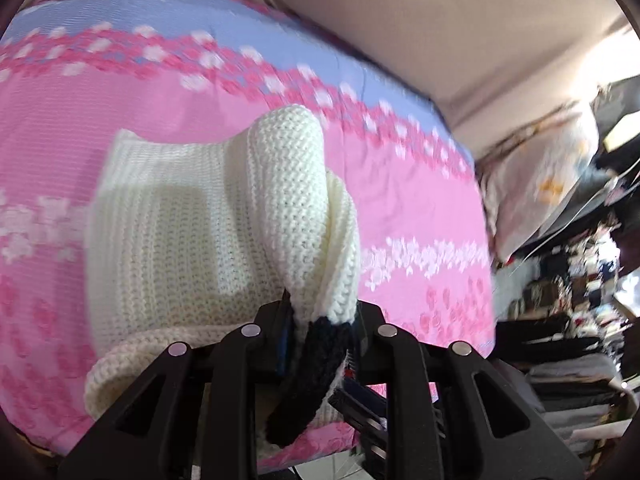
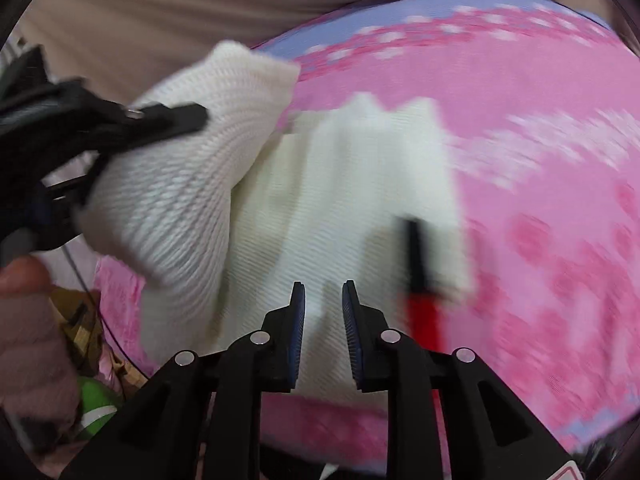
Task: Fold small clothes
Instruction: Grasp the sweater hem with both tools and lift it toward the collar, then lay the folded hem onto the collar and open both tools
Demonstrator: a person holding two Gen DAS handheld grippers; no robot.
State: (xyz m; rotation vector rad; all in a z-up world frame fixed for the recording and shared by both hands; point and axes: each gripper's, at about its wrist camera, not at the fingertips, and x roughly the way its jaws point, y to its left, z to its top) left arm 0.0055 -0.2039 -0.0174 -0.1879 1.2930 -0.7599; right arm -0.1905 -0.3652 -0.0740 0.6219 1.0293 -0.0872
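A small cream knitted sweater (image 1: 192, 236) lies on a pink floral bedsheet (image 1: 408, 208). My left gripper (image 1: 320, 320) is shut on the sweater's dark-trimmed edge and holds a fold of it lifted above the rest. In the right wrist view the left gripper (image 2: 132, 120) shows at the left, holding the raised part of the sweater (image 2: 192, 152) over the flat part (image 2: 360, 184). My right gripper (image 2: 323, 300) is open and empty, just above the sweater's near edge. A red and black stripe (image 2: 422, 280) shows on the sweater at the right.
A beige wall (image 1: 440, 12) runs behind the bed. A pillow (image 1: 540, 184) and cluttered shelves (image 1: 572, 320) stand to the right of the bed. A person's hand in a pink sleeve (image 2: 32, 320) is at the left edge.
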